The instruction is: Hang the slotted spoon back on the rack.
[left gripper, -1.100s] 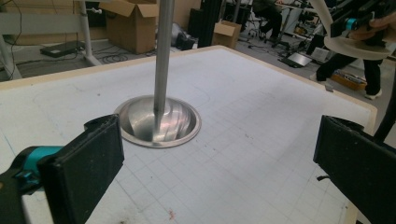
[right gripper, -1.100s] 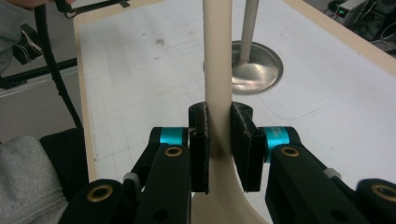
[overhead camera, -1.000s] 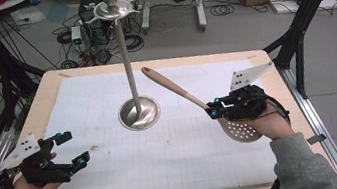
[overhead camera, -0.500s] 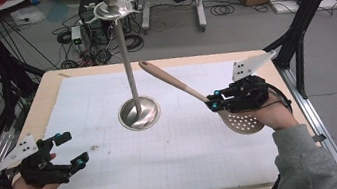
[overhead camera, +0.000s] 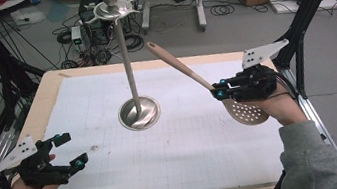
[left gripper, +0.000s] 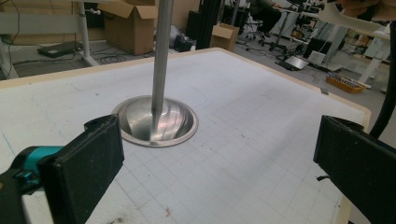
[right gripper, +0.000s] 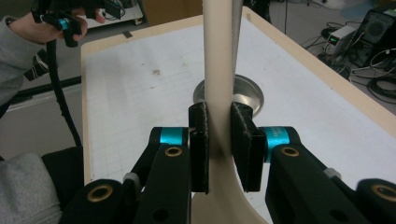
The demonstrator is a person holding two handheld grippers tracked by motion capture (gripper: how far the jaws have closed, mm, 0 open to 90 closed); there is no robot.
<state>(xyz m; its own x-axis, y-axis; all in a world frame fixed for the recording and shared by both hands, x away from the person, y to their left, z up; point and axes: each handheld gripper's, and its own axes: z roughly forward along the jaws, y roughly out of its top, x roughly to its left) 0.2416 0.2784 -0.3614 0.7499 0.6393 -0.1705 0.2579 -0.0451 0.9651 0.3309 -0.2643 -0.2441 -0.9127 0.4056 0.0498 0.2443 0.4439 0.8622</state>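
Your right gripper [overhead camera: 217, 90] clamps the slotted spoon [overhead camera: 194, 78] by its handle above the table's [overhead camera: 104, 84] right side (bowl by your wrist), while your left gripper [overhead camera: 70, 150] waits wide apart, holding nothing.

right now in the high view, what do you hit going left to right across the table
left gripper with its jaws open → metal stand → slotted spoon, gripped by its handle → right gripper shut on that spoon

Black tongs [overhead camera: 218, 91] w/ teal collars, brass screws, grey 3-cornered plates; grey knit sleeve [overhead camera: 310, 157]; black cables.
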